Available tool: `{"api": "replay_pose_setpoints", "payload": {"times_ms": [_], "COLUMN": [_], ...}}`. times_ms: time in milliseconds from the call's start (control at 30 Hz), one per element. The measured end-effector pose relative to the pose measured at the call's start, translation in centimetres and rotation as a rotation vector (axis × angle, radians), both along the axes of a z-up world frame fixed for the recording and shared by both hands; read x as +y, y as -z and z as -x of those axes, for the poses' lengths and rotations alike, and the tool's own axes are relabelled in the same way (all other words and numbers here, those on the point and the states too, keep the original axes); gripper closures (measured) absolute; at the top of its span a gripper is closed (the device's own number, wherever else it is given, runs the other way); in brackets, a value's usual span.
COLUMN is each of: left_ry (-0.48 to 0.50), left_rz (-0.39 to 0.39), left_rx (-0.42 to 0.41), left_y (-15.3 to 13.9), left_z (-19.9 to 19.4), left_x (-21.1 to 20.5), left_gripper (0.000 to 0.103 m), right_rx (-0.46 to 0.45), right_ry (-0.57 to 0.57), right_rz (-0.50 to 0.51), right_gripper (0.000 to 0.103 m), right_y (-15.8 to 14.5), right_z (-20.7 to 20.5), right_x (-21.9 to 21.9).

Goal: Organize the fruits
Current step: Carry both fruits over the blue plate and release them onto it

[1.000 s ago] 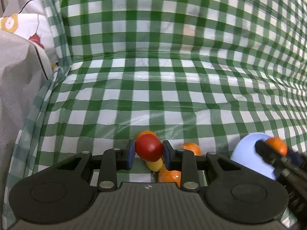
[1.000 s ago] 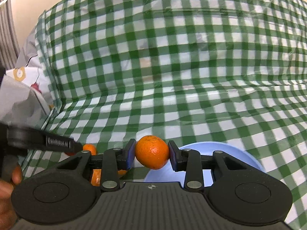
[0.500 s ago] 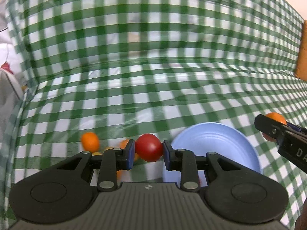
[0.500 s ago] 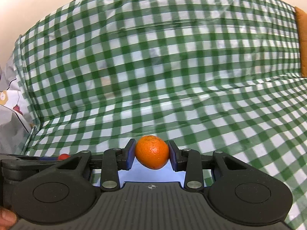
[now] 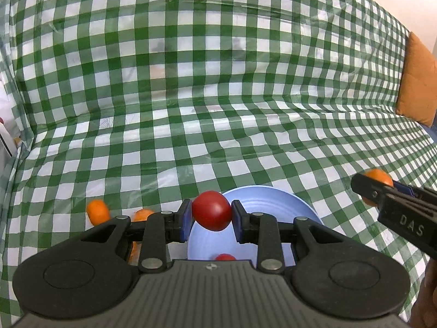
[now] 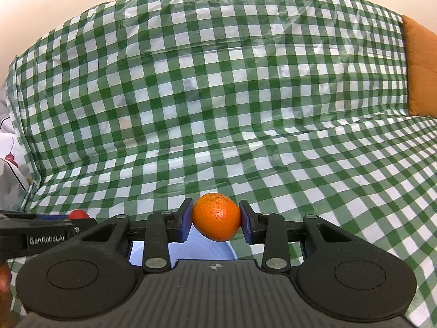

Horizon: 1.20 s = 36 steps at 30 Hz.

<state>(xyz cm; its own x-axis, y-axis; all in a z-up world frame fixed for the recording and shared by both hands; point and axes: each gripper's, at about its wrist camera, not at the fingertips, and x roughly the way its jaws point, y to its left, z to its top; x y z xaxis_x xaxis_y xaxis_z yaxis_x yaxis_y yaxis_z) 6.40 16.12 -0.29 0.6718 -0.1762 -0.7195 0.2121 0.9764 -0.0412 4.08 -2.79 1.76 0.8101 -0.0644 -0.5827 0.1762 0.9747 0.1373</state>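
My left gripper point(image 5: 210, 215) is shut on a red tomato point(image 5: 211, 210) and holds it above the near-left rim of a light blue plate point(image 5: 275, 205). Another red fruit point(image 5: 225, 257) lies on the plate, mostly hidden by the gripper body. My right gripper point(image 6: 215, 218) is shut on an orange point(image 6: 216, 216) above the plate point(image 6: 136, 254). In the left wrist view it shows at the right point(image 5: 374, 188), with the orange point(image 5: 378, 176) in it. Loose oranges point(image 5: 97, 210) lie left of the plate.
A green and white checked cloth point(image 5: 218, 95) covers the surface and rises behind it. An orange cushion point(image 5: 415, 82) stands at the far right. White and grey fabric point(image 6: 8, 158) lies at the left edge.
Both grippers have swung right and moved over the plate with their fruit still held. The loose oranges have slid to the left of the left wrist view.
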Motion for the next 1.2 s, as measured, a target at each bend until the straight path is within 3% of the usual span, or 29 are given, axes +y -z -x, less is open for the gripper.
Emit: {"api": "replay_pose_setpoints", "payload": {"times_ms": [500, 767, 1200], "left_ry": [-0.029, 0.05, 0.103], "left_rz": [0.039, 0.047, 0.036], "left_rx": [0.017, 0.022, 0.024], "left_y": [0.5, 1.2, 1.7], "left_z": [-0.7, -0.9, -1.1], "left_x": [0.7, -1.2, -2.4], "left_gripper": [0.07, 0.07, 0.069], "right_rx": [0.032, 0.065, 0.093], "right_ry": [0.034, -0.007, -0.029], "right_rz": [-0.016, -0.03, -0.03], "right_gripper": [0.065, 0.065, 0.064], "right_y": [0.4, 1.2, 2.0], "right_z": [0.7, 0.0, -0.6], "right_x": [-0.6, 0.5, 0.5]}}
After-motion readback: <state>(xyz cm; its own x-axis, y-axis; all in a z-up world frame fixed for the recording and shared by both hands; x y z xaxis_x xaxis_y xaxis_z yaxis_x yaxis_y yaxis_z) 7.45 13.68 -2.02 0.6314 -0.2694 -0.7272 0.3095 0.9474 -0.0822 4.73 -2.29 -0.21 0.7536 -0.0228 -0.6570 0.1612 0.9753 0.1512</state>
